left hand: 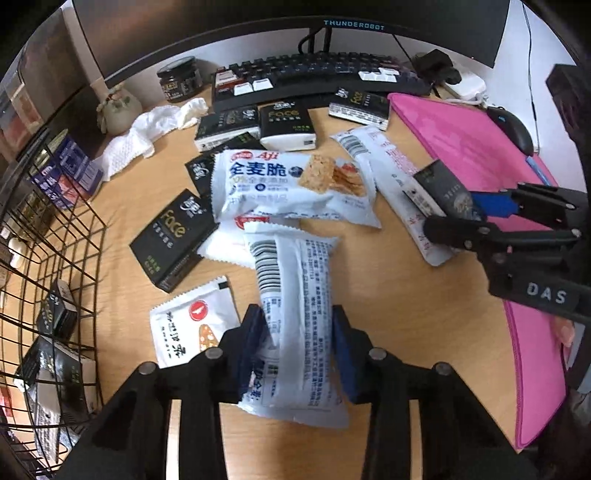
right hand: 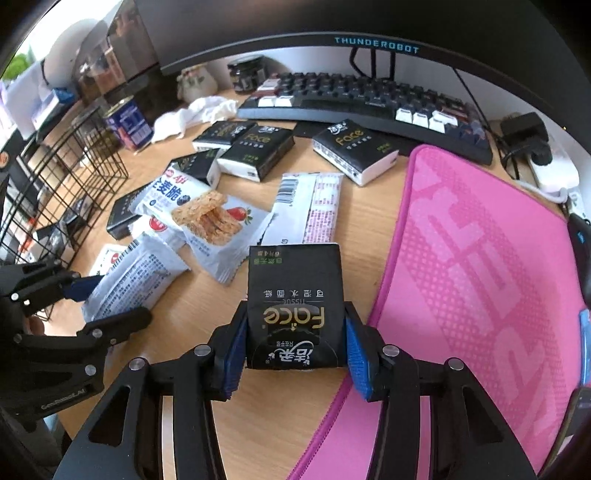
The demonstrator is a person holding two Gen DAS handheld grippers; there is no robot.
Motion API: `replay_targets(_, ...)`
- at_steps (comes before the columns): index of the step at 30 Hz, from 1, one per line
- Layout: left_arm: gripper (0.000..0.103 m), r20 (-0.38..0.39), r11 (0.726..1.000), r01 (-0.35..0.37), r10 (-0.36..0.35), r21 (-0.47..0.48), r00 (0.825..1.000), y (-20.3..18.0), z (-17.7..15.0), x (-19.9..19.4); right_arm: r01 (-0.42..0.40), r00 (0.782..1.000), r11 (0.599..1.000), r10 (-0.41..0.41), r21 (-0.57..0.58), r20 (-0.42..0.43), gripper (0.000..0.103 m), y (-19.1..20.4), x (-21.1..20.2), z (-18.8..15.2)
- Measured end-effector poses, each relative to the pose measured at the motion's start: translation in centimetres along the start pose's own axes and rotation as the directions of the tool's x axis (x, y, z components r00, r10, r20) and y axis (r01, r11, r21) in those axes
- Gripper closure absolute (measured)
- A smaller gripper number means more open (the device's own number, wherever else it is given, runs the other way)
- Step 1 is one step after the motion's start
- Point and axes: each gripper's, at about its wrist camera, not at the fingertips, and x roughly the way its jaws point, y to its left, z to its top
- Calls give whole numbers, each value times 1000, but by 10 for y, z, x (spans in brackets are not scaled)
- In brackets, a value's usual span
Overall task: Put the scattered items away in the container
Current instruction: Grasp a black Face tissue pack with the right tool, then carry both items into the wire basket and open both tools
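My left gripper (left hand: 297, 332) is shut on a white snack packet (left hand: 295, 280), barcode side up, held just over the wooden desk. In the right wrist view the same gripper (right hand: 110, 302) shows at the lower left with that packet (right hand: 129, 277). My right gripper (right hand: 295, 328) is shut on a black Face tissue pack (right hand: 295, 295) beside the pink mat; it also shows in the left wrist view (left hand: 469, 216) with its pack (left hand: 439, 188). Several more tissue packs (left hand: 173, 236) and snack packets (left hand: 291, 184) lie scattered mid-desk. A black wire basket (left hand: 55, 258) at the left holds some black packs.
A keyboard (left hand: 317, 74) and monitor (left hand: 354, 26) stand at the back. The pink mat (right hand: 480, 277) covers the right side, with a mouse (left hand: 513, 129) on it. A white cloth (left hand: 147, 133), dark jar (left hand: 179, 79), blue tin (right hand: 129, 122) and power strip (right hand: 554, 173) sit around the edges.
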Motion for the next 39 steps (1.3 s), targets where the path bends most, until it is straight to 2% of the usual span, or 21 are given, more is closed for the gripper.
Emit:
replay_targets(13,63,122,1000,1,1,-23,993,19,9,-57,-17,998,1000,18,-19,55,56,13,-35,6)
replay_targets(18,63,171,998,-3,13,-56,985,39,7,-85,-26,995,997,33,-74,97,56,40,-60,20)
replay_targets(22,63,212,992,-33,59,-124,975,74,-1,-112,-69,990,986,86,-152,111,56,82,-72,40)
replay_targets(27,63,250,963,-84,150,-256,956,136,-26,-147,-151,976,944,189,-293,106,56,163,-75,67)
replay_targets(30,63,248,929,-130,224,-346,942,176,-51,-161,-196,965,911,245,-363,93,56,214,-73,83)
replay_targets(34,63,241,890,-138,262,-435,935,222,-73,-169,-265,949,859,314,-438,41,56,279,-59,100)
replay_targets(36,63,238,868,-130,271,-479,933,242,-83,-168,-296,940,839,341,-456,18,56,299,-52,104)
replay_targets(39,63,203,845,-155,295,-512,934,261,-90,-158,-311,935,835,354,-455,10,56,313,-39,105)
